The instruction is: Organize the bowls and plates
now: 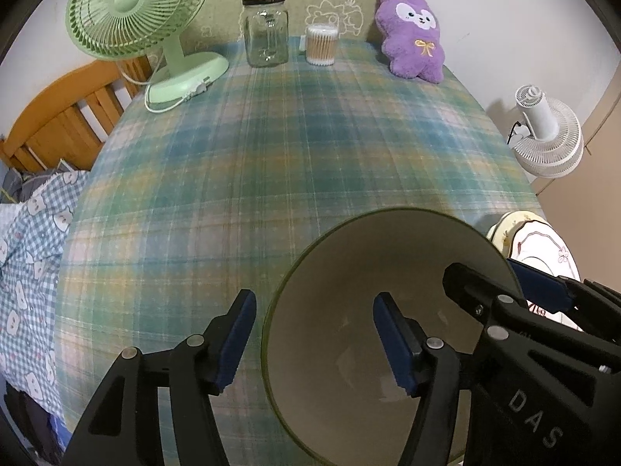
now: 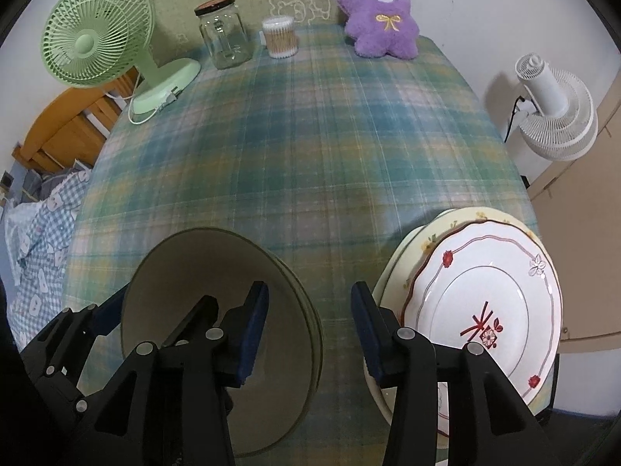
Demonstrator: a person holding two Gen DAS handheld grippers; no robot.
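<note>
A cream bowl (image 1: 349,268) with a dark olive rim stands on the plaid tablecloth near the front edge; in the right wrist view the bowl (image 2: 182,264) shows a doubled rim, like two nested bowls. My left gripper (image 1: 316,343) straddles its left rim, one pad outside and one inside, neither pressing. My right gripper (image 2: 310,334) straddles the opposite rim the same way, open. To the right a white plate with red flowers (image 2: 485,303) lies on a cream floral plate (image 2: 446,221).
Along the back of the table stand a green fan (image 1: 128,11), a glass jar (image 1: 266,35), a tub of cotton swabs (image 1: 321,44) and a purple plush (image 1: 413,35). A white fan (image 1: 543,132) stands off the table's right edge; checked bedding (image 1: 31,252) lies left.
</note>
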